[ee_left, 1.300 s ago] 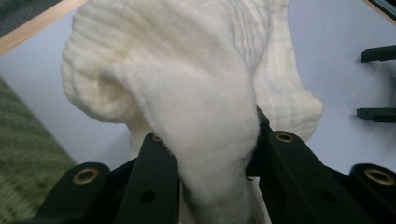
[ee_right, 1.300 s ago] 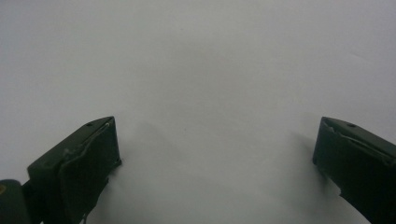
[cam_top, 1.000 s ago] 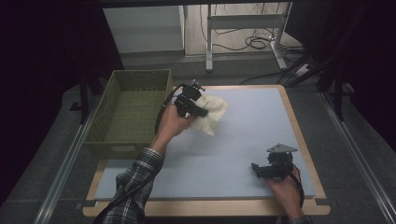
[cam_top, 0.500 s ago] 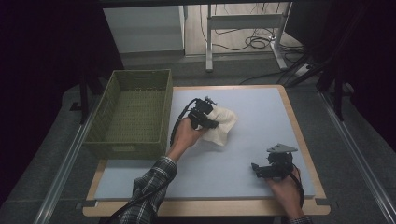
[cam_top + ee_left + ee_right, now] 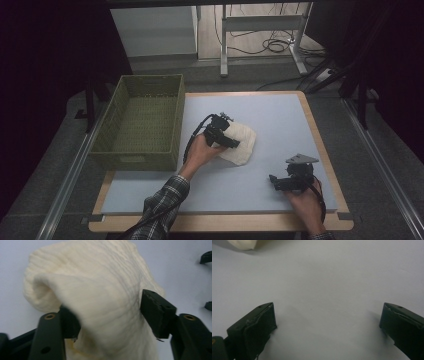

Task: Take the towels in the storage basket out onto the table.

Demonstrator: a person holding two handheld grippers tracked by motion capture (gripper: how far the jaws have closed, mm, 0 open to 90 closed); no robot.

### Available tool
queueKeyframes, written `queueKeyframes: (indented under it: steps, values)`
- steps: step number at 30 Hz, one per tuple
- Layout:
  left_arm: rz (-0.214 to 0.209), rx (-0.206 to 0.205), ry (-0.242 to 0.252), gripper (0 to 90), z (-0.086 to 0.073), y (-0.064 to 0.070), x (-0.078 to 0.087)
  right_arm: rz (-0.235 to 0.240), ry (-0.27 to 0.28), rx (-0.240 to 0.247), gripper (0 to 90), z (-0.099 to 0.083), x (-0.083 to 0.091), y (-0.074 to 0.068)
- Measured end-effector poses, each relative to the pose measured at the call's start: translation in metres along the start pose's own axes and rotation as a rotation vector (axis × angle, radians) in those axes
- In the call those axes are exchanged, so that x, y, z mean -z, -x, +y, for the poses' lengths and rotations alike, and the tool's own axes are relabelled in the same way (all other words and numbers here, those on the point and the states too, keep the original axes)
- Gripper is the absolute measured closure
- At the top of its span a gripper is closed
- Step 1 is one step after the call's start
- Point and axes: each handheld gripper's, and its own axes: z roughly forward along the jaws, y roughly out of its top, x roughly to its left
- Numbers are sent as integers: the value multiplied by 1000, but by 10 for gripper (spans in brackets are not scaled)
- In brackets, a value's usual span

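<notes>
A cream, ribbed cloth (image 5: pixel 245 142) lies bunched near the middle of the pale blue mat (image 5: pixel 280 115). My left gripper (image 5: pixel 233 143) sits over the cloth's left part. In the left gripper view the cloth (image 5: pixel 100 287) bulges up between the jaws of the left gripper (image 5: pixel 107 310), which stand well apart on either side of it, so it is open. My right gripper (image 5: pixel 274 181) rests low on the mat at the front right, away from the cloth. Its jaws (image 5: pixel 328 320) are wide open over bare mat, and a corner of the cloth (image 5: pixel 242 243) shows far off.
A green woven basket (image 5: pixel 142 155), empty inside, stands along the mat's left side. The wooden table edge (image 5: pixel 320 145) frames the mat. Beyond the table there is dark floor, metal stand legs and cables (image 5: pixel 272 45).
The left hand has carried the cloth from the mat's back left, beside the basket, toward the middle and nearer the person. The right gripper has stayed where it was.
</notes>
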Motion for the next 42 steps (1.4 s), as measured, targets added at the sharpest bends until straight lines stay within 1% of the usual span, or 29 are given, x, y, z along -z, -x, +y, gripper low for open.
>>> queueKeyframes:
  steps: [1, 4, 8, 10, 12, 13, 14, 15, 16, 17, 18, 19, 20, 21, 22, 23, 24, 26, 28, 29, 32, 34, 35, 36, 38, 39, 40, 41, 42]
  values:
    - [-3, -5, 3, 318, -1, 1, 3, 0, -1, 0, 5, 0, 0, 0]
    - [5, -5, 24, 296, -6, 3, 14, 0, -1, -1, 6, 0, 0, 0]
    - [25, -15, 46, 299, -19, 9, 30, 1, 0, 1, 15, 0, 0, 1]
    - [36, -21, 46, 313, -22, 10, 32, 3, 4, 4, 28, 0, 1, 1]
    - [52, -29, 51, 340, -29, 14, 36, 16, 17, 22, 98, 0, 2, 1]
    - [59, -32, 56, 377, -32, 15, 37, 37, 26, 39, 185, 0, 5, 0]
    - [67, -34, 62, 399, -36, 17, 39, 45, 24, 45, 226, 1, 6, 0]
    - [75, -33, 71, 399, -40, 18, 40, 45, 24, 45, 226, 1, 6, 0]
    - [84, -28, 81, 433, -49, 19, 41, 70, 26, 60, 298, 3, 7, -1]
    - [84, -28, 81, 450, -49, 19, 41, 93, 31, 56, 327, 4, 7, 0]
    - [92, -28, 84, 450, -53, 19, 41, 93, 31, 56, 327, 4, 7, 0]
    - [109, -24, 91, 482, -61, 19, 39, 146, 45, 45, 390, 8, 7, 1]
    - [116, -22, 96, 497, -64, 19, 38, 172, 54, 37, 421, 11, 6, 1]
    - [116, -22, 96, 511, -64, 19, 38, 172, 54, 37, 421, 11, 6, 1]
    - [118, -15, 100, 511, -67, 19, 36, 192, 61, 34, 448, 14, 6, 2]
    - [126, -10, 95, 519, -72, 17, 32, 230, 75, 40, 498, 21, 4, 3]
    - [126, -10, 95, 521, -72, 17, 32, 230, 75, 40, 498, 21, 4, 3]
    - [136, 1, 94, 512, -77, 16, 28, 271, 79, 60, 537, 33, -2, 1]
    - [144, 11, 92, 498, -81, 13, 22, 284, 79, 68, 540, 38, -4, -1]
    - [148, 15, 91, 466, -83, 12, 19, 295, 80, 94, 539, 47, -9, -5]
    - [163, 20, 95, 416, -88, 8, 11, 303, 87, 120, 533, 56, -15, -9]
    - [169, 34, 96, 411, -91, 6, 6, 297, 73, 139, 518, 64, -23, -12]
    - [183, 31, 93, 419, -93, 4, 1, 280, 51, 171, 522, 70, -34, -16]
    - [192, 26, 111, 432, -94, 4, 0, 271, 37, 191, 525, 72, -40, -17]
    - [201, 19, 117, 484, -94, 3, -1, 255, 17, 234, 609, 75, -49, -22]
    - [201, 19, 117, 521, -94, 3, -1, 255, 17, 234, 609, 75, -49, -22]
    - [200, 17, 120, 521, -93, 3, -1, 252, 5, 254, 668, 76, -54, -24]
    - [196, 19, 131, 611, -94, 3, -2, 273, 6, 265, 828, 76, -59, -26]
    - [196, 19, 131, 679, -94, 3, -2, 273, 6, 265, 828, 76, -59, -26]
